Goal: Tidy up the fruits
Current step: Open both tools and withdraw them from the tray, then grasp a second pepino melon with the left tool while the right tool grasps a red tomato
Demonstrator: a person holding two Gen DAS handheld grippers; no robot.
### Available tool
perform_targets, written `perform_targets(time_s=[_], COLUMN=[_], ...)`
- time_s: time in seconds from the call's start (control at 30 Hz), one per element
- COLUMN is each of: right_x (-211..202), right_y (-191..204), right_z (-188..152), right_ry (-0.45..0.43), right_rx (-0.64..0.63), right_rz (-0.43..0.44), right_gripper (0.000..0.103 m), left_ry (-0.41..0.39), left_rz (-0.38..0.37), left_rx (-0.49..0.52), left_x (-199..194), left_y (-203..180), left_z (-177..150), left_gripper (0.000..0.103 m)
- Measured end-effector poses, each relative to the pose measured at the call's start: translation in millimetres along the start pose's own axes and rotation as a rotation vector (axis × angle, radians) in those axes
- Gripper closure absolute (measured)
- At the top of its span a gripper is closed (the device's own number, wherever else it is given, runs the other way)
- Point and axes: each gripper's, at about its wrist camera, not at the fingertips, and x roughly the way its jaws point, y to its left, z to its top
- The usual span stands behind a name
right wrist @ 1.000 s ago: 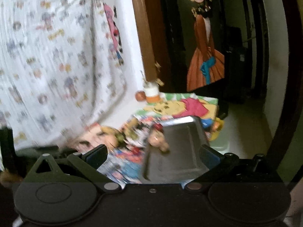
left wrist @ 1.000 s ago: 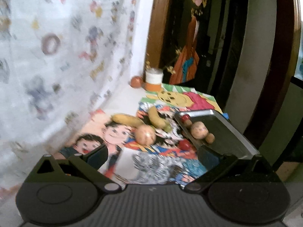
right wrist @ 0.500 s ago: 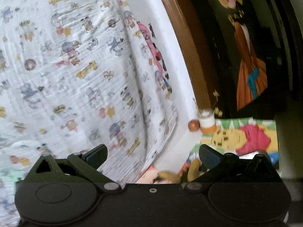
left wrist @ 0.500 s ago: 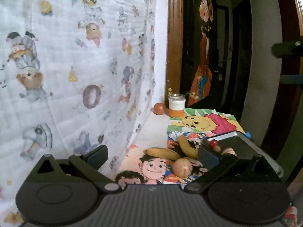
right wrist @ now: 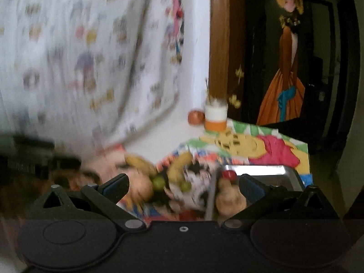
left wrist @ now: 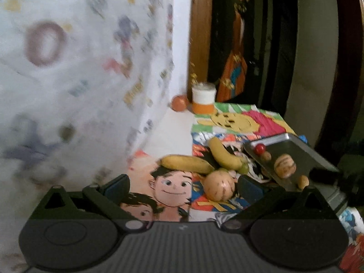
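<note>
Two bananas lie on the cartoon-print cloth, with a round tan fruit just in front of them. A metal tray to the right holds a red cherry-like fruit, a tan striped fruit and small brown ones. My left gripper is open, above the cloth near the round fruit. My right gripper is open too, over green grapes, a banana and the tray edge; that view is blurred.
A white and orange jar and an orange-brown round fruit stand at the back by the wooden door frame. A printed white sheet hangs along the left. The other gripper's dark body shows at the right wrist view's left edge.
Both cameras have tilted back down toward the table after swinging up at the sheet. The fruits and tray are in view again. Both grippers stay open.
</note>
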Motion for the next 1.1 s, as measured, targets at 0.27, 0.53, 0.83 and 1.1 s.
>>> perform_targets(time_s=[0.27,0.53,0.83,1.1], right_x=[39.4,66.0,88.7,96.1], right_y=[1.1,7.4,5.4,7.1], right_z=[-30.8,-32.7,-41.1,-44.1], right_ry=[0.109,0.12,0.143,0.142], right_rx=[-0.16,-0.312,-0.32,-0.289], right_rz=[-0.012,0.047,0.073,0.111], right_gripper=[0.0,0.004,0.026,0.043], left_ry=[0.058,0.098,0.108,0.089], left_rz=[-0.049,-0.071,-0.069,-0.065], left_rx=[0.031,0.056,0.044,0.061], left_x=[51.8,92.8,117.0,120.2], left_y=[-17.8,-32.4,-42.0,-46.7], left_z=[-10.0,-11.7,-20.7,-23.1], left_gripper=[0.0,0.0,0.0,0.005])
